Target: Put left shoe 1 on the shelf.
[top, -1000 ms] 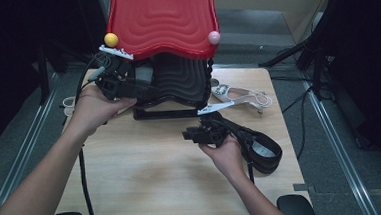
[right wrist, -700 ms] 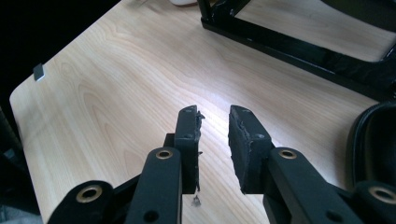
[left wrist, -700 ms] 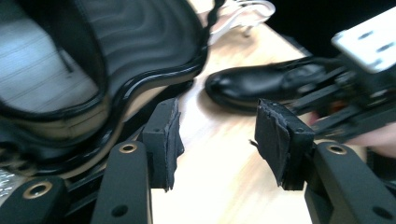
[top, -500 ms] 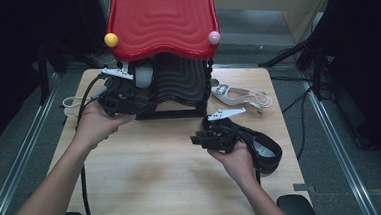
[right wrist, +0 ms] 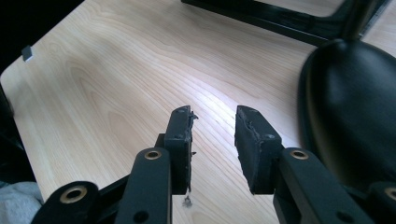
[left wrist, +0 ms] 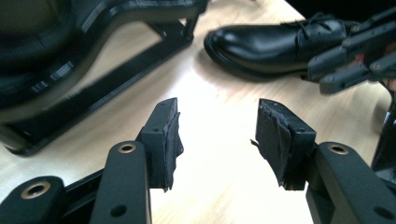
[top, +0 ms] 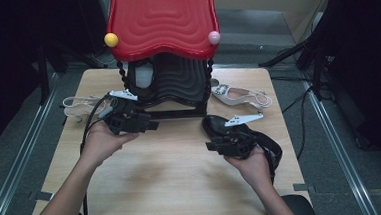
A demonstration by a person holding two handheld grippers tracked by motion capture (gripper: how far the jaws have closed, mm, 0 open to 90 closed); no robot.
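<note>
On the right half of the table (top: 148, 185) the black shoe (top: 214, 126) lies on its side-ish, toe toward the stand, just ahead of the right gripper (top: 212, 145); in the left gripper view it sits upright-looking beyond the jaws, laces visible (left wrist: 280, 39)

Right gripper: jaws apart, have just been opening, nothing between them, only bare wood under the pads (right wrist: 180, 140); the shoe bulks at its right, beside the jaws, not in them. Left gripper (top: 152, 125): jaws wide, released, empty, aimed across the table at the shoe

Risks, as judgement:
- smooth rounded leather: a pinch on the toe cap likely slips or squirts the shoe away; the collar or heel edge is the safer bite
- both grippers converging on one shoe: jaws or cables could clash, and the right one already shows close by the shoe in the left gripper view
- pushing the shoe forward would run it into the black stand base (top: 179, 113)

Around: red wavy top (top: 163, 19) on the black rack overhangs the far edge and limits any lift near it; pale sandal (top: 240, 94) at the far right and another (top: 78, 104) at the far left, both well clear of the shoe; dark strap loop under the right hand may snag
</note>
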